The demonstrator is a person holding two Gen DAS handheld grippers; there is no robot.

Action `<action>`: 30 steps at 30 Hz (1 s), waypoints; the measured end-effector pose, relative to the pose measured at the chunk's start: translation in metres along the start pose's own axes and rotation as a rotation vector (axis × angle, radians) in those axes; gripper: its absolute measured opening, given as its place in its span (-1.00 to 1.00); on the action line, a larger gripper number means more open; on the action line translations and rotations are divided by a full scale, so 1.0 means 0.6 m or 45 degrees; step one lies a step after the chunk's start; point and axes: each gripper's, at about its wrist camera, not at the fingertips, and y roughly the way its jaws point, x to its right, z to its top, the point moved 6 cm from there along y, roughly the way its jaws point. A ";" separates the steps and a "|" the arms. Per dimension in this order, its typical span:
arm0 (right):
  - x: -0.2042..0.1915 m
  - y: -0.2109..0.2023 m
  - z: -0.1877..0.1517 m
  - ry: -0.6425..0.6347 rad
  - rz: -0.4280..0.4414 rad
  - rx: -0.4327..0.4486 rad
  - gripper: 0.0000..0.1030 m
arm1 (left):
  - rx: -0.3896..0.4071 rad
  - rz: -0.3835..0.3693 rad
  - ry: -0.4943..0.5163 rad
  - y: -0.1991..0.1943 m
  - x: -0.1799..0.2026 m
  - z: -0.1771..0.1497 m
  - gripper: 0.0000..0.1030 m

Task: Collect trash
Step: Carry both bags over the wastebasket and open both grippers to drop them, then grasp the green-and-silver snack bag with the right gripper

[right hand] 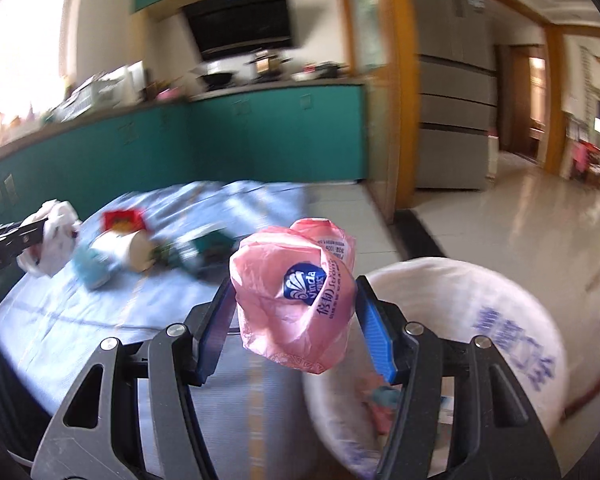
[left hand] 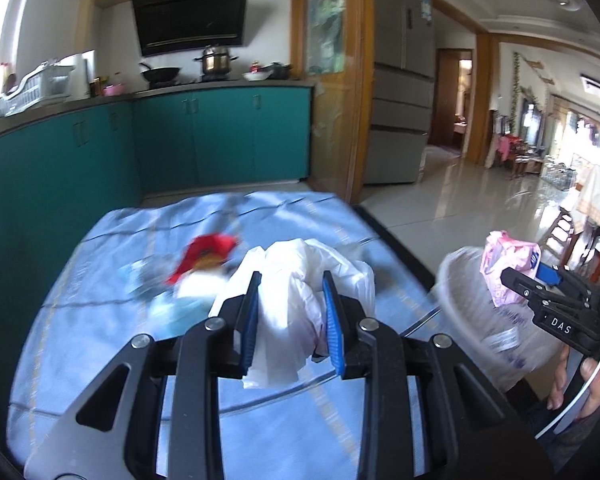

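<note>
Above the near right edge of the blue-clothed surface (right hand: 80,320), the right hand-held gripper (right hand: 296,320), clamped on a crumpled pink plastic tissue wrapper (right hand: 292,300), should centre over the white woven sack (right hand: 480,320) before releasing, while the left hand-held gripper (left hand: 290,312), clamped on a crumpled white plastic bag (left hand: 296,280), follows.

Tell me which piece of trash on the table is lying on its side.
The white paper cup, tipped over with its open mouth facing right. It lies just below the red wrapper, which is flat, and beside the blue scraps.
</note>
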 end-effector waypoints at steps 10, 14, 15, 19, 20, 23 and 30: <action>0.190 -0.047 -0.037 0.364 -0.274 0.001 0.16 | -0.061 -0.335 0.094 0.118 0.207 0.028 -0.42; 0.189 -0.029 -0.048 0.329 -0.312 -0.047 0.16 | -0.184 -0.485 0.140 0.167 0.298 -0.002 -0.40; 0.189 -0.028 -0.049 0.323 -0.320 -0.052 0.16 | -0.210 -0.514 0.155 0.174 0.315 -0.011 -0.38; 0.196 -0.019 -0.052 0.314 -0.389 -0.063 0.16 | -0.285 -0.583 0.205 0.197 0.361 -0.050 -0.07; 0.199 -0.019 -0.052 0.321 -0.397 -0.063 0.20 | -0.284 -0.579 0.213 0.198 0.364 -0.056 0.15; 0.214 -0.025 -0.057 0.359 -0.419 -0.051 0.43 | -0.260 -0.532 0.229 0.195 0.350 -0.059 0.29; 0.202 -0.029 -0.049 0.353 -0.382 -0.031 0.62 | -0.076 -0.196 0.151 0.138 0.218 -0.021 0.38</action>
